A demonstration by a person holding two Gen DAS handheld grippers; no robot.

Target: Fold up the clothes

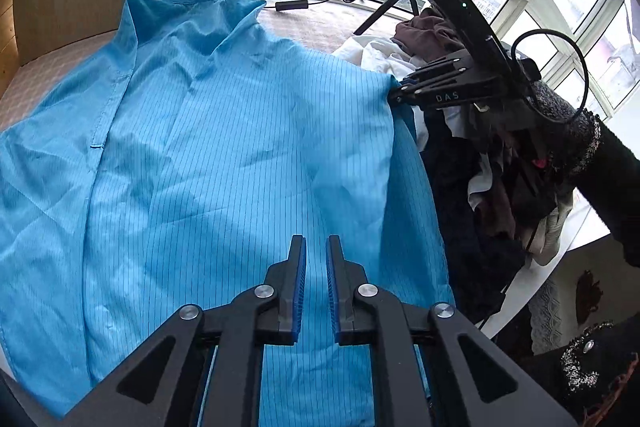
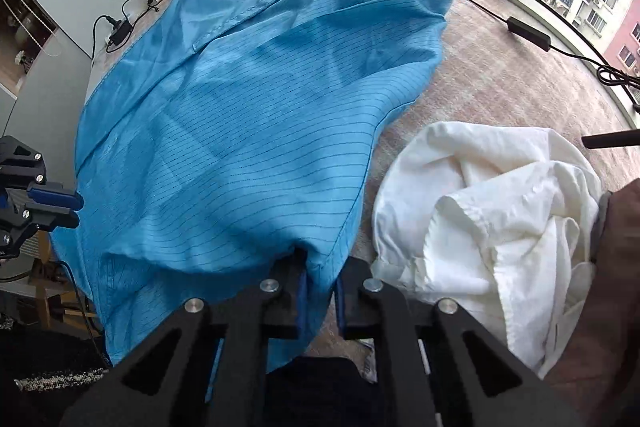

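Blue garment (image 2: 240,131) edge between right tool (image 2: 320,287) pads.

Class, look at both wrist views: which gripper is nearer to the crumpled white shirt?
Right. The right gripper, clamped on the blue striped garment's edge, sits just beside the white shirt. The left gripper hovers over the garment, farther away.
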